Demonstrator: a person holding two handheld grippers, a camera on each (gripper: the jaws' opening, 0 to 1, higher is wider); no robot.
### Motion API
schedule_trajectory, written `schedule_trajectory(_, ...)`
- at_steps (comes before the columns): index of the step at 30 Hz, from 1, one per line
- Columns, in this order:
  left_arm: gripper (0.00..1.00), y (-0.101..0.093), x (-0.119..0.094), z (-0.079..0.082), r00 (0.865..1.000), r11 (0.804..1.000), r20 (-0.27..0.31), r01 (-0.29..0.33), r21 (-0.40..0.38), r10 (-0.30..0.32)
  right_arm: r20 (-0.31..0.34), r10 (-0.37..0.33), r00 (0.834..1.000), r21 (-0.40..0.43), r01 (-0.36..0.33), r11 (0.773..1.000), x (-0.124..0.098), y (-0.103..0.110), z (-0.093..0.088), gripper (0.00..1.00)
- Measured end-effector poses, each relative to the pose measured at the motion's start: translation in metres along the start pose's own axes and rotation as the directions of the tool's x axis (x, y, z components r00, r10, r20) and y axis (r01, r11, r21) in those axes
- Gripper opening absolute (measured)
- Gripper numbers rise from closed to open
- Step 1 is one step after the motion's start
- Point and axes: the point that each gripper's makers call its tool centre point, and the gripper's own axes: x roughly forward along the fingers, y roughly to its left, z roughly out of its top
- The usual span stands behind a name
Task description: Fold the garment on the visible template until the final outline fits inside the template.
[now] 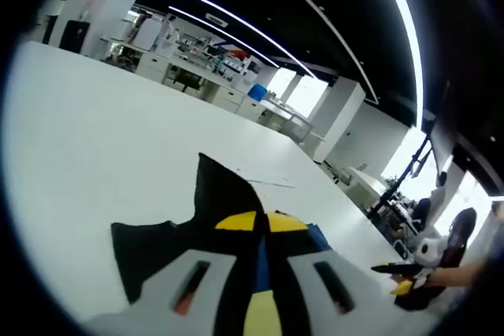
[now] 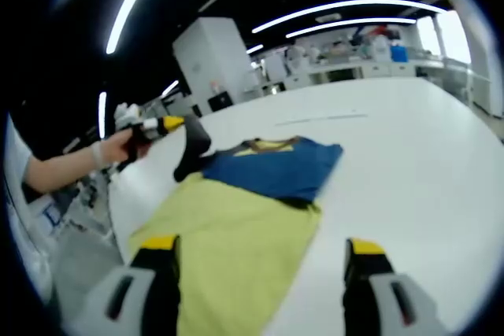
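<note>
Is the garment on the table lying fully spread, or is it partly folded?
Partly folded: the garment shows its blue part doubled over the yellow, while the left gripper lifts a black sleeve.

The left tool [image 2: 187, 138] is clamped on cloth; the right tool [image 2: 260, 261] hangs open.

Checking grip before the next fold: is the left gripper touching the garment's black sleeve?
Touching. In the right gripper view the left gripper pinches the black sleeve and lifts it off the table; the left gripper view shows black fabric between its jaws.
</note>
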Motion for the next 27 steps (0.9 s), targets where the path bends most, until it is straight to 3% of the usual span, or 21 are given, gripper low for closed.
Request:
schedule_trajectory(7,0.00,-0.035,0.028,-0.013,0.996,0.997,-0.052,0.072,0.021,-0.071,0.007,-0.014,1.000,0.024,0.014,1.000,-0.005,-0.006,-0.004,0.85)
schedule_trajectory(13,0.00,-0.050,0.049,-0.025,0.989,0.993,-0.095,0.114,0.037,-0.110,0.012,-0.025,1.000,0.045,0.025,0.999,-0.008,-0.010,-0.008,0.84)
schedule_trajectory(27,0.00,-0.100,0.102,-0.061,0.967,0.981,-0.165,0.196,-0.016,-0.196,0.019,-0.034,0.999,0.074,0.033,0.997,-0.008,-0.016,-0.009,0.83)
